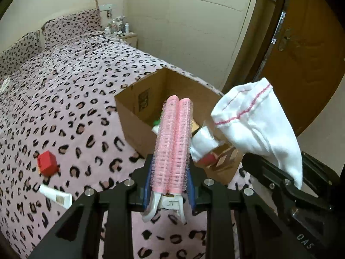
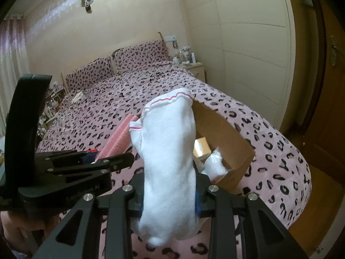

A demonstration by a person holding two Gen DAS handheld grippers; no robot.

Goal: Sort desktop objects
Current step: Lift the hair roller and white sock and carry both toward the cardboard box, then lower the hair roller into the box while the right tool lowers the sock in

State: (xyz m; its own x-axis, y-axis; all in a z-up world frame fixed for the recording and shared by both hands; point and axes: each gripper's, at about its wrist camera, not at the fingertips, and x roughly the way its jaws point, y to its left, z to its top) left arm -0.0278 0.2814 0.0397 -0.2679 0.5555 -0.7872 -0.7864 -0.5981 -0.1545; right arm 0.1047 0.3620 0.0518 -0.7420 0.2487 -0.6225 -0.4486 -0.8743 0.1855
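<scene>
standing up out of the left gripper [image 1: 170,185], the pink hair roller clip [image 1: 173,142] is pointing its long axis straight away from the jaws toward the open cardboard box [image 1: 133,112], which is lying just ahead and slightly right on the bed [image 1: 64,99]. the clip is a pair of bristly pink rollers pressed side by side, with a white plastic hinge end hanging below the jaws; the blue pads are pinching it low down on both sides, so this gripper is clamped on it. beside it to the right, the white sock [image 2: 168,161] with a thin red stitched line at its cuff is sticking up limply from the right gripper [image 2: 169,202], whose jaws are closed tight around its lower part. from that view the box is sitting ahead and to the right, near the right edge of the bed, already holding a white bundle and some small cartons. judging by this, the right gripper is the nearer one to the box opening, and both loads are needing to travel forward over the near rim before release. a red box [image 1: 46,163] and a white tube [image 1: 57,195] are waiting on the bed at the left.
</scene>
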